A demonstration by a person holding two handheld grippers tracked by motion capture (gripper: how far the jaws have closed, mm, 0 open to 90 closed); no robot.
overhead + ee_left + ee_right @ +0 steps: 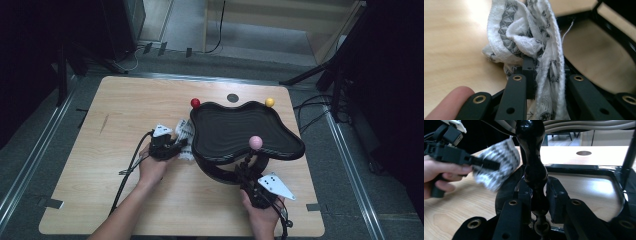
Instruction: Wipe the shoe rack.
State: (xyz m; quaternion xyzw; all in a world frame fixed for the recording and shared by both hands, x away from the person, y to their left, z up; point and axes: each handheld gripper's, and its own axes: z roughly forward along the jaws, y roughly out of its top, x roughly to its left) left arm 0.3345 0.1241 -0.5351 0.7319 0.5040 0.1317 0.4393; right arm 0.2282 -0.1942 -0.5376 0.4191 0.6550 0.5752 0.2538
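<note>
Nearest the high camera, two forearms come in over the tabletop's (100,200) near edge. At the left, the left gripper (176,146) sits about midway between the near and far edges, just left of the black wavy tray (240,132); its jaws are clamped on a white cloth with a dark pattern (524,37), which bunches up past the tips and hangs down between the jaws, its lower folds resting on the wood beside the tray's black frame. Further right, the right gripper (248,172) sits toward the near right corner, its jaws closed around the glossy black post (535,177) below the pink ball (255,142) at the tray's near rim. A red ball (195,103) and a yellow ball (269,102) top the tray's far rim
</note>
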